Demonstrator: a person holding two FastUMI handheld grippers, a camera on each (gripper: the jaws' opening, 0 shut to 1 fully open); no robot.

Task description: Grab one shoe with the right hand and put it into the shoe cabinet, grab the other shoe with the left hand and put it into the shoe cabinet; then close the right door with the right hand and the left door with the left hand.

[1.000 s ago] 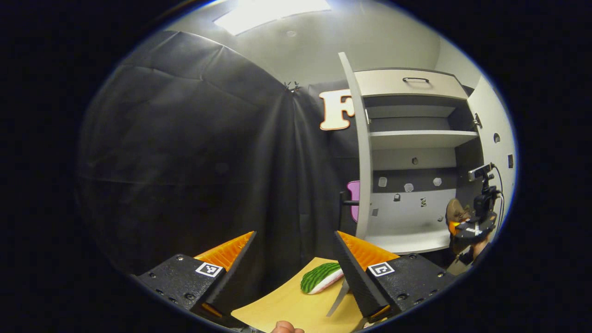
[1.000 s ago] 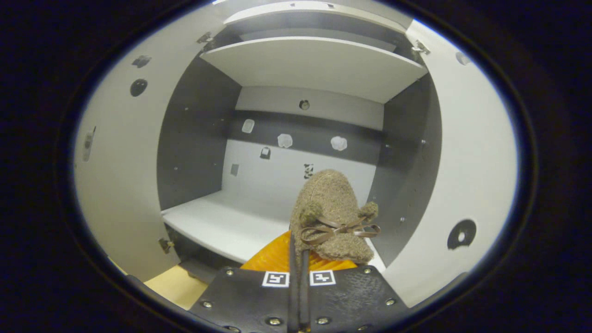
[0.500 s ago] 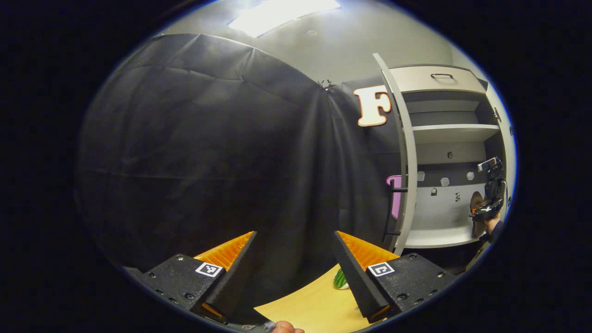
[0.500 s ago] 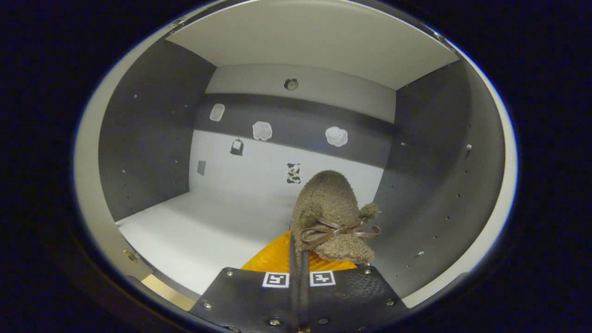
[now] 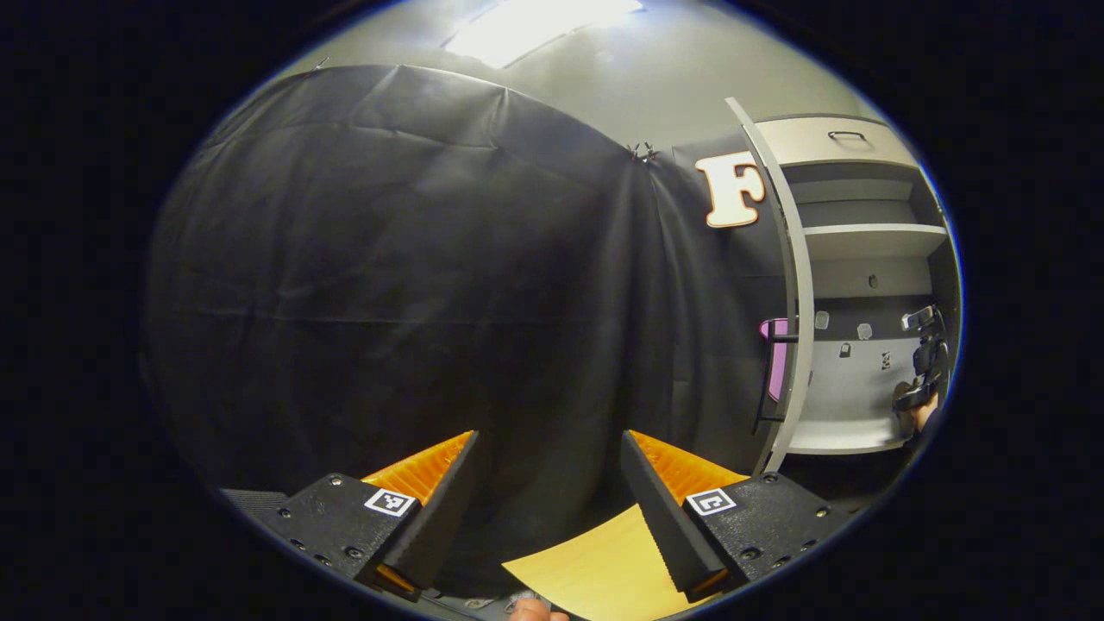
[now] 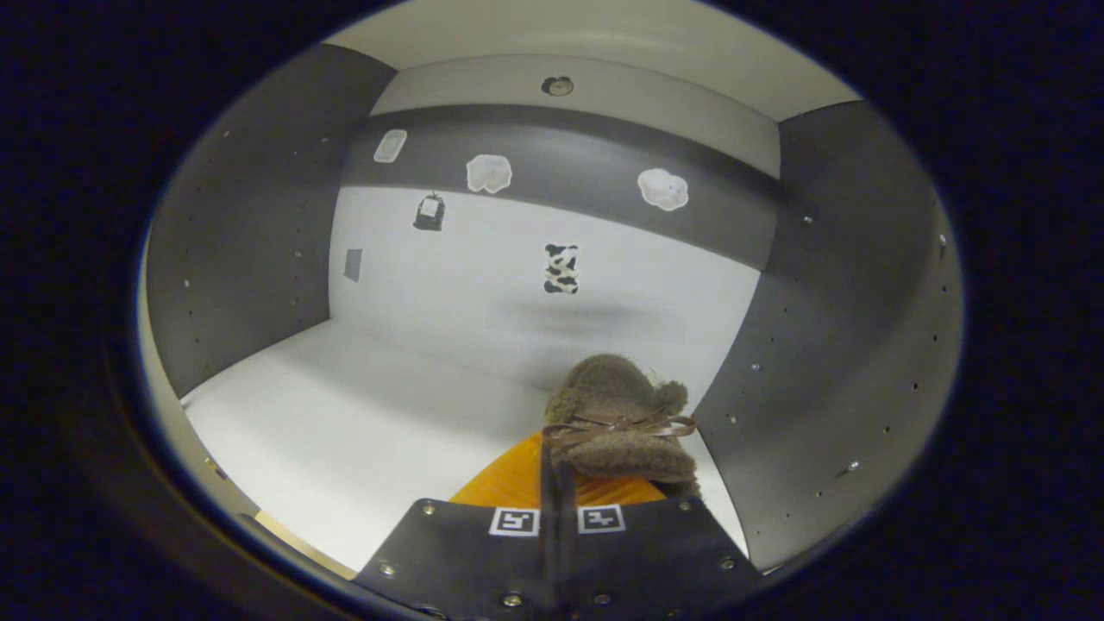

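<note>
Shoe [image 6: 617, 421] inside shoe cabinet [image 6: 362, 414], between right gripper [image 6: 556, 509] fingers.

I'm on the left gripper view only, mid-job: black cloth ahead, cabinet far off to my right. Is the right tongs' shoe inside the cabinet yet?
Observer: Yes. In the right gripper view the brown shoe is inside the cabinet, low over the white shelf.
Operator: Is it let go?
Observer: No. The right tongs are shut on it.
Operator: Which side of the shelf?
Observer: Near the right wall; I cannot tell whether it touches.
Operator: Anything else on that shelf?
Observer: Nothing else lies on the part I see; stickers dot the back wall.
</note>
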